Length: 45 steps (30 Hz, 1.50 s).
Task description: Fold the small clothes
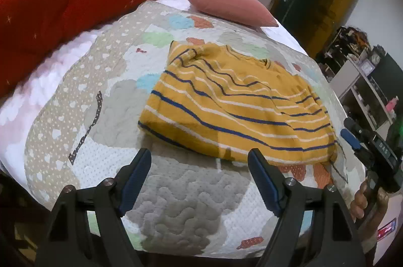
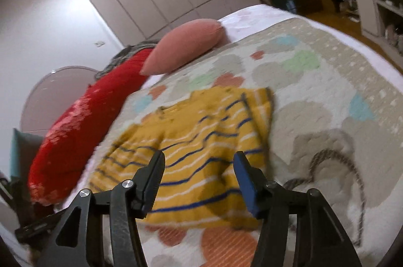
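Now lying rumpled on the patchwork quilted bedspread [image 1: 176, 196]: mustard-yellow knit top with blue and white stripes [image 1: 234, 111], partly folded, below the pink pillow [image 1: 231, 2]. Just short of its near hem, left gripper [image 1: 199, 158] and right gripper [image 2: 199, 161], jaws parted, gripping nothing.

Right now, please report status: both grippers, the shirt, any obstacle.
Left gripper open, empty. Right gripper open, empty. Yellow striped shirt on the quilt, partly folded. Nothing lying on it.

Shirt [image 1: 234, 106] on quilt [image 1: 176, 204], before pillow [image 1: 229, 2]
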### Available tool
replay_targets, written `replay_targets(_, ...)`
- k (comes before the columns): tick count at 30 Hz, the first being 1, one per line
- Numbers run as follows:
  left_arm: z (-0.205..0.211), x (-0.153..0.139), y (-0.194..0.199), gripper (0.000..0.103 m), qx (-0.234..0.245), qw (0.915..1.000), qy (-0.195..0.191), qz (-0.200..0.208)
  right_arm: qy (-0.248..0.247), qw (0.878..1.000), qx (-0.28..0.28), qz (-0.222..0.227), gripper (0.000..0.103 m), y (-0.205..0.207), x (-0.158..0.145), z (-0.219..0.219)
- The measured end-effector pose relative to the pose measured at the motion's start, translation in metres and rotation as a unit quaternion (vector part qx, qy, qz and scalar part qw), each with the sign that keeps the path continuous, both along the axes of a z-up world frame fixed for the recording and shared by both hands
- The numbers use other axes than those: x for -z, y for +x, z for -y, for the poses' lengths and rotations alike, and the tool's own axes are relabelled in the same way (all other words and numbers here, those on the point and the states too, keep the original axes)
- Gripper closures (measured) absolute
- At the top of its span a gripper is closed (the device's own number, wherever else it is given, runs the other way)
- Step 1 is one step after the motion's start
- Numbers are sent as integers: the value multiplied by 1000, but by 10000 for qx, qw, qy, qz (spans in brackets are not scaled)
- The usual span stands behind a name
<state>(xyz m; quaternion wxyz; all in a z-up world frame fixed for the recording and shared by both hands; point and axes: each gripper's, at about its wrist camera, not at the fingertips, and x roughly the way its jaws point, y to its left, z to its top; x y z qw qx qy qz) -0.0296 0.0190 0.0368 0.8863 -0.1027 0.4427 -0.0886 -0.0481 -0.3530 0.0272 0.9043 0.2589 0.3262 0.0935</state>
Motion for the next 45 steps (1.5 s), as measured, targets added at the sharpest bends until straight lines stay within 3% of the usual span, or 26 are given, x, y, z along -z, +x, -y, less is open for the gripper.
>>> replay_targets(9,-2,3,-2,23,-40,10000,-17,-65,-6,9985,-214,-497,42,1,39,-25)
replay_targets(26,-1,14,1,23,-26,9998,-68,-195,53,9986,-143,-499,42,1,44,-17)
replay_targets(45,-9,27,3,23,-49,9992,-231,-309,-593,9967,-126,-538,37,8,44,-33)
